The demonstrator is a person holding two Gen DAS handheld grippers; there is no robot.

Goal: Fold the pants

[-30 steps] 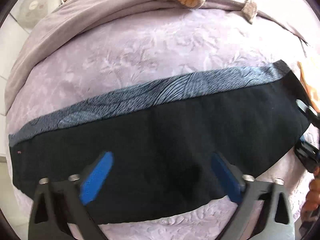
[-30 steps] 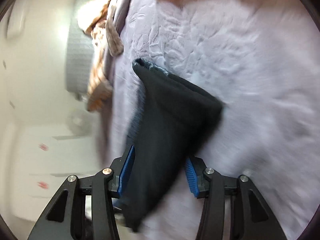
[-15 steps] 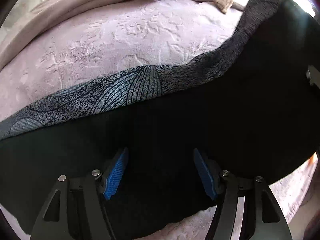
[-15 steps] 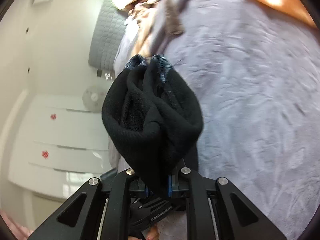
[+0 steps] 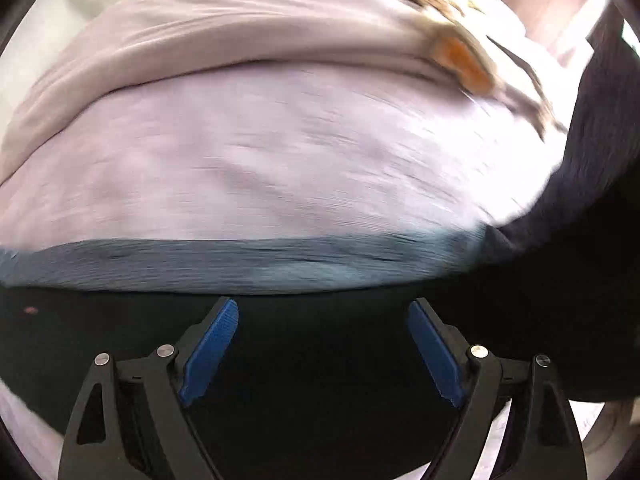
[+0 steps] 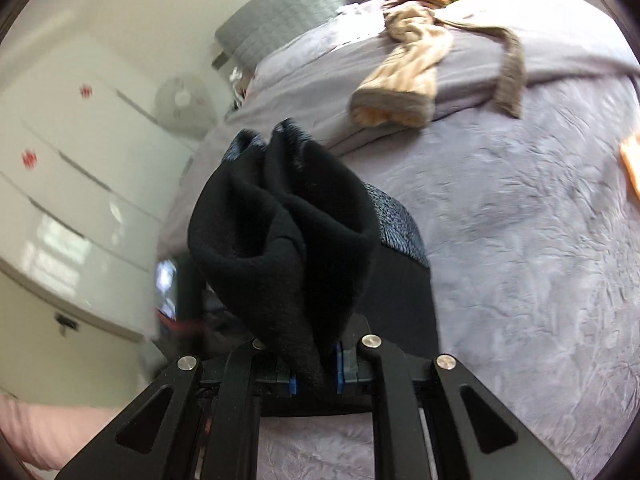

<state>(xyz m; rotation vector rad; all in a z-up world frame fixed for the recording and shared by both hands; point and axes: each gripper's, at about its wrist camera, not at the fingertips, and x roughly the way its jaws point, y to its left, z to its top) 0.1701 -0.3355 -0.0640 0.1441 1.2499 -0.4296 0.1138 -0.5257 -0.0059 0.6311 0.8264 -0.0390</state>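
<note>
The black pants with a grey-blue patterned stripe lie on the lilac bedspread. My left gripper is open, its blue pads over the black fabric, holding nothing. In the right wrist view my right gripper is shut on a bunched end of the pants, lifted above the bed; the fabric drapes forward over the jaws. That lifted end also rises at the right of the left wrist view, which is motion-blurred.
A tan garment lies on a folded lilac blanket at the bed's far side. An orange item lies at the right edge. White drawers, a fan and a grey headboard stand beyond the bed.
My right gripper closed on the pants' end and lifted it, swinging it across the bed. My left gripper narrowed, then reopened, and its view shifted over the fabric.
</note>
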